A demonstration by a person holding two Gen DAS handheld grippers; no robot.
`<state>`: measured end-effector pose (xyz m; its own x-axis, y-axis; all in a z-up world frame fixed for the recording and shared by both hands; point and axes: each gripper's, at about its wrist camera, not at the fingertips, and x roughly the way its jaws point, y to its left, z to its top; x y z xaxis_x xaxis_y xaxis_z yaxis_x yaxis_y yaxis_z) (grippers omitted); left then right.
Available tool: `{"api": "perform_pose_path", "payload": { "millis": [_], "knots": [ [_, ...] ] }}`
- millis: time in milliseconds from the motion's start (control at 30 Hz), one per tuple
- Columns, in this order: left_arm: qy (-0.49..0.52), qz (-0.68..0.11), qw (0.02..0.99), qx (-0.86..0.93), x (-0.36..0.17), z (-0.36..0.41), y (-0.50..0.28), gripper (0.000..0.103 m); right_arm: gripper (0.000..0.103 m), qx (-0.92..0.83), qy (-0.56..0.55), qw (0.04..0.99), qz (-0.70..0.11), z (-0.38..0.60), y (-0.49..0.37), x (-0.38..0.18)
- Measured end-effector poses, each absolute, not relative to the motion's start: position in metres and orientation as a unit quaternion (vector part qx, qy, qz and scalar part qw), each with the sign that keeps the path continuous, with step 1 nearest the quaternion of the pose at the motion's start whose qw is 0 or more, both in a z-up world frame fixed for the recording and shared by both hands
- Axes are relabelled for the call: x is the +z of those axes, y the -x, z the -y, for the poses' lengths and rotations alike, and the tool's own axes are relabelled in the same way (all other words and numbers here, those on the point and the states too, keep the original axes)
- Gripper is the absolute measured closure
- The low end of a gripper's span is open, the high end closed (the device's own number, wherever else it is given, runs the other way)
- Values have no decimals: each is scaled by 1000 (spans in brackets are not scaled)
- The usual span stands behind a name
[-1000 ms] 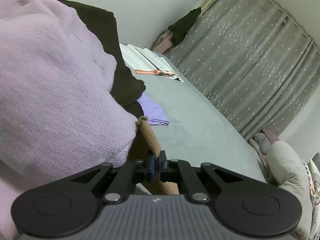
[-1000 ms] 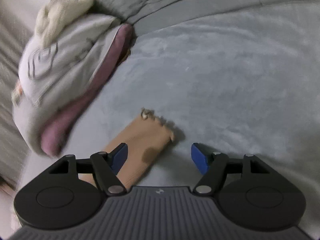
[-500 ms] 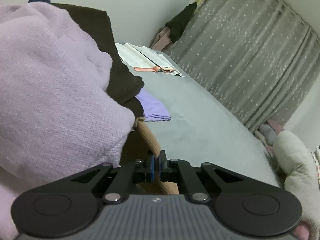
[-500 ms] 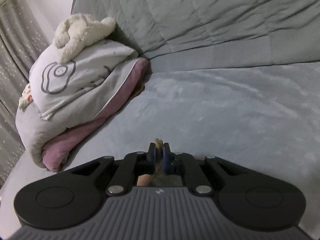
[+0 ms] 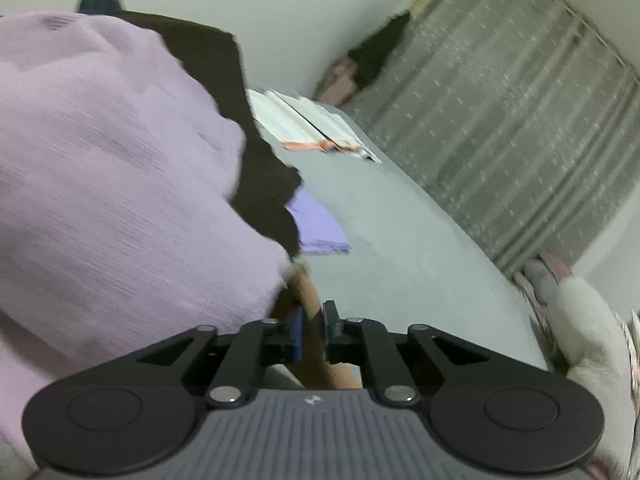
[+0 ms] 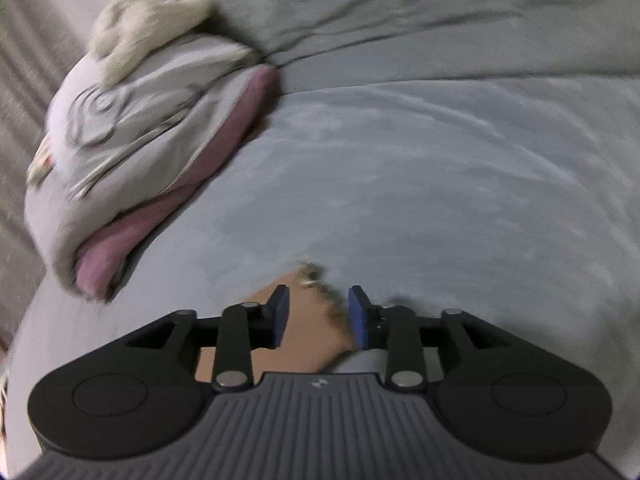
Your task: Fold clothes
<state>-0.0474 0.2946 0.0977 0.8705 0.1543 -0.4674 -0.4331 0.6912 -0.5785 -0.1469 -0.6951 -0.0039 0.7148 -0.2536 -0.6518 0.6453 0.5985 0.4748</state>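
the left hand-held gripper (image 5: pixel 312 330), clamped tight on the tan garment (image 5: pixel 310 300) half a second ago, now has its jaws opening; the cloth stands in the narrow gap and i cannot tell whether the pads still press it. the right hand-held gripper (image 6: pixel 318 316), which was pinched shut on the tan garment (image 6: pixel 308 332), has also let go and is opening, the fabric lying loose between its parted blue pads (image 6: pixel 280 312) on the grey bed (image 6: pixel 400 184). the lilac sweater (image 5: pixel 112 184) still fills the left side.
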Motion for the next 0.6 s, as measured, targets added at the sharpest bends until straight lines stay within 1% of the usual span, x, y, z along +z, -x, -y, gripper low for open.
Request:
{"api": "perform_pose_path", "payload": {
  "millis": [33,67,100,133,167,267,300,333,367,433,500,600],
  "knots": [
    [372,-189,895,161,100,-297,52,80,54,-256,-360,855,-272,691,144,-2],
    [386,-183,890,158,101,-300,57,74,53,-249,-360,857,-274,685,143,0],
    [391,-178,889,157,105,-298,62,61,53,-241,-360,858,-275,680,141,1],
    [387,-177,891,158,108,-293,66,51,52,-232,-363,860,-274,676,140,3],
    [366,-182,900,153,114,-283,68,39,52,-222,-367,861,-272,672,142,5],
    [282,-211,931,90,131,-237,75,36,52,-191,-387,863,-263,659,145,10],
    [243,-230,941,47,136,-210,80,35,52,-168,-402,863,-257,650,146,12],
    [228,-238,944,29,137,-198,82,34,52,-147,-413,862,-255,642,146,12],
    [198,-262,944,-13,134,-169,89,32,51,-131,-419,861,-257,634,146,12],
    [168,-298,938,-60,124,-136,95,31,51,-85,-417,860,-281,608,144,10],
    [128,-359,916,-123,103,-94,107,31,51,-45,-394,864,-309,581,142,7],
    [98,-401,898,-155,85,-65,133,31,50,15,-351,869,-348,538,149,1]
  ]
}}
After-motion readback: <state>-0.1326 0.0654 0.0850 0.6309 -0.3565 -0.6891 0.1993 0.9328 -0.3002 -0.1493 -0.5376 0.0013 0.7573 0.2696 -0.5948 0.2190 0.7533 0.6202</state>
